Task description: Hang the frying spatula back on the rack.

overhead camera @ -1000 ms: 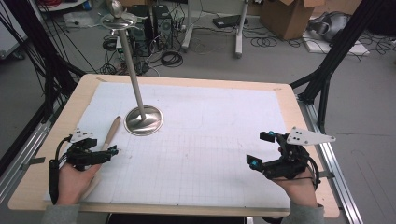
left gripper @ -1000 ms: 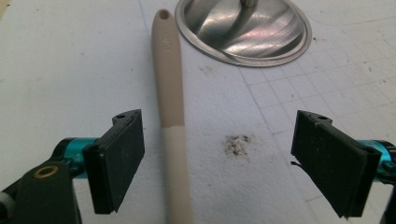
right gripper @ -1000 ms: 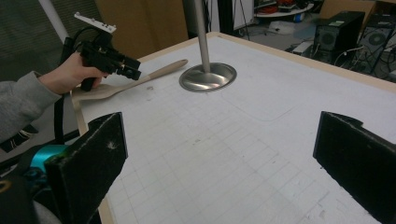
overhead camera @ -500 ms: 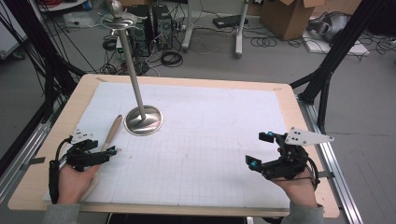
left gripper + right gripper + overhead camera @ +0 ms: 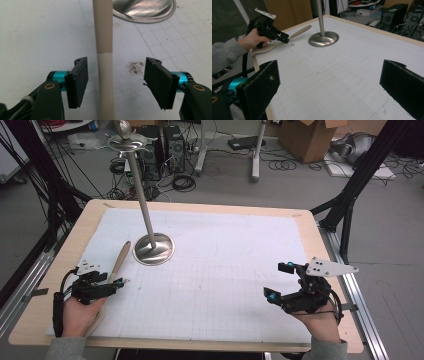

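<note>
Pale wood: one long-handled spatula (image 5: 119,265), lying flat on the white gridded mat (image 5: 230,270) near the table's left edge, handle tip pointing toward the far side, broad blade end toward the near-left corner, under the person's left hand (image 5: 82,312).

Left gripper (image 5: 116,282): set over the spatula's handle. In the left gripper view the handle (image 5: 103,50) runs up between the two black pads (image 5: 81,80); the left-hand pad stands just beside it, the other farther off, neither pressing. The jaws have just been closing and are narrower than in the earlier pictures, handle between them but not yet clamped. Judged: the grasp is in hand; closing has to go further before any lift.

Right gripper (image 5: 280,282): near the table's near-right corner, jaws wide, nothing between them. Matches the earlier pictures, so it looks to be waiting.

Polished metal stand (image 5: 153,249): round dished base on the mat, left of centre toward the far edge, thin upright pole rising from it to a small top fitting. Base just beside the spatula's handle tip, apart from it. Unmoved.

Risk, judged: the handle sits off-centre in the jaws, so it may slide sideways as the pads meet.
</note>
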`<action>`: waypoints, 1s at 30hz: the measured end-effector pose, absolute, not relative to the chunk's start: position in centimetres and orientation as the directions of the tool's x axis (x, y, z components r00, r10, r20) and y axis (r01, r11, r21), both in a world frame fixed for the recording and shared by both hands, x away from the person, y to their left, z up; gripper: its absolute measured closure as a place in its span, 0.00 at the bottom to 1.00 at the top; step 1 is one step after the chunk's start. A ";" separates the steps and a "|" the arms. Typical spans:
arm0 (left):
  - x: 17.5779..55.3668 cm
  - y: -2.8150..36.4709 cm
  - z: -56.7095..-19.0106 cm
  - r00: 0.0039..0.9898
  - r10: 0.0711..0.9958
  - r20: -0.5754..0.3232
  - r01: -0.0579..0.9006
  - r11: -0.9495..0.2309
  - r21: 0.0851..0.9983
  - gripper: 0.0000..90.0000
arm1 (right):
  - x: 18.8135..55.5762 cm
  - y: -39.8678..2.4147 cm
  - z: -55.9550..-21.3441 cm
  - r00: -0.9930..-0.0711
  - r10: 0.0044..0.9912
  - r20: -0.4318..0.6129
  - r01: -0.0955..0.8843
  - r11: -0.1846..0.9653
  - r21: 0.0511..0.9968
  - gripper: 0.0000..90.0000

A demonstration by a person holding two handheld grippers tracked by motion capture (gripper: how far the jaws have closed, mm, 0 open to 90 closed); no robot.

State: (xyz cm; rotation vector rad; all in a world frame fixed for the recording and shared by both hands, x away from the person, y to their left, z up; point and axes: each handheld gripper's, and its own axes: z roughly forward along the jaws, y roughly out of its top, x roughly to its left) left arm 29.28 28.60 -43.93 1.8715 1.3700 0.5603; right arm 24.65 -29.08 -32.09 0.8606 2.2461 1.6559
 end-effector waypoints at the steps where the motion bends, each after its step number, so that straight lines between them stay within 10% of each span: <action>1: 29.3 28.6 -44.0 0.338 0.938 -0.073 0.617 -0.162 0.770 0.42 | 24.7 -29.1 -32.1 -0.804 0.573 0.159 0.320 0.193 0.928 0.02; 30: 29.0 29.2 -44.7 0.375 0.922 -0.095 0.612 -0.169 0.773 0.62 | 24.4 -29.3 -32.2 -0.807 0.569 0.158 0.323 0.201 0.925 0.02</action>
